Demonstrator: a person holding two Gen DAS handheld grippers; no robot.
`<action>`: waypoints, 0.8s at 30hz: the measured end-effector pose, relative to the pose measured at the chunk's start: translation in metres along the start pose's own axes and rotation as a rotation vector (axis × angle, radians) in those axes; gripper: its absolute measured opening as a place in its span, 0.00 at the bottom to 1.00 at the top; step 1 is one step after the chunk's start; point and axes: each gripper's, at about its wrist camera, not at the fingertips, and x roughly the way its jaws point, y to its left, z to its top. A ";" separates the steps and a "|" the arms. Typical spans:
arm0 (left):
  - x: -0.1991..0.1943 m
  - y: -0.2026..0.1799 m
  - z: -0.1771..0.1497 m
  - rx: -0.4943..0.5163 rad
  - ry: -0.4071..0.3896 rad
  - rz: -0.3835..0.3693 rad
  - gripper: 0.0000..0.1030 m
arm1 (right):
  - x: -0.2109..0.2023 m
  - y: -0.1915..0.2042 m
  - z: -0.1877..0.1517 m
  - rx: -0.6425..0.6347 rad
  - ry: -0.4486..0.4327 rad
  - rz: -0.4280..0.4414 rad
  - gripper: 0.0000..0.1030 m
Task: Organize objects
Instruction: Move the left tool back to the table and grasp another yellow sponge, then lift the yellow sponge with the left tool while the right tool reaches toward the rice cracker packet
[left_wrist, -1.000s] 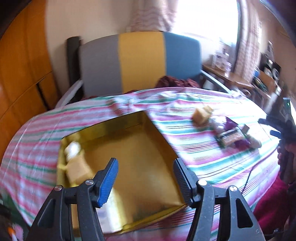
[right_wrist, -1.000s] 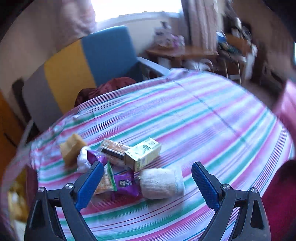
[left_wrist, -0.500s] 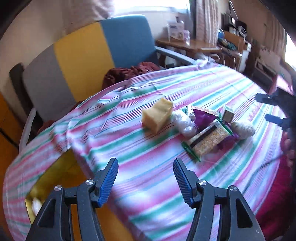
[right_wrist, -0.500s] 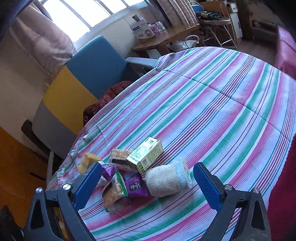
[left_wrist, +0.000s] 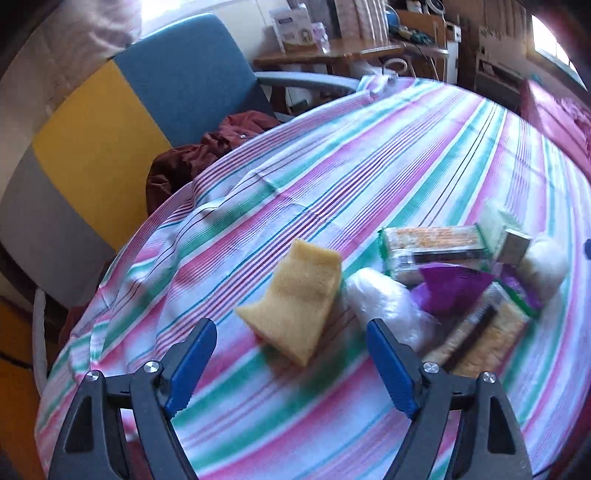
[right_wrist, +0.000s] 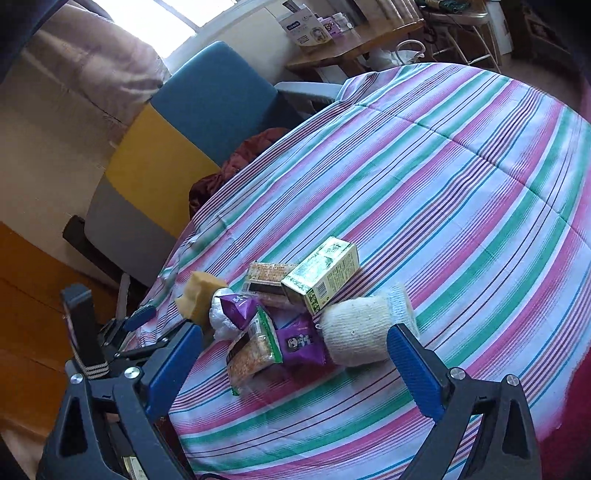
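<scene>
A striped cloth (left_wrist: 406, 155) covers your table, the pile of clutter gathered on it. Your left gripper (left_wrist: 291, 354) has just been opening; its jaws stand spread and empty, the yellow sponge (left_wrist: 299, 299) just ahead between them. It looks light and squashy, so pinch its flat faces mid-body. Your right gripper (right_wrist: 295, 354) also gapes empty, the knitted roll (right_wrist: 358, 328) just ahead by its right finger. Only the right view shows the green carton (right_wrist: 325, 277) whole and the other gripper approaching.
</scene>
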 end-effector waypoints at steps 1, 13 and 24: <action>0.005 0.001 0.001 0.004 0.008 -0.004 0.82 | 0.000 -0.001 0.000 0.001 0.003 0.003 0.98; 0.041 0.015 -0.007 -0.208 0.060 -0.121 0.54 | 0.001 -0.003 0.001 0.007 0.011 0.021 0.98; -0.035 -0.019 -0.087 -0.344 0.058 -0.146 0.53 | 0.010 0.001 -0.003 -0.024 0.059 0.026 0.98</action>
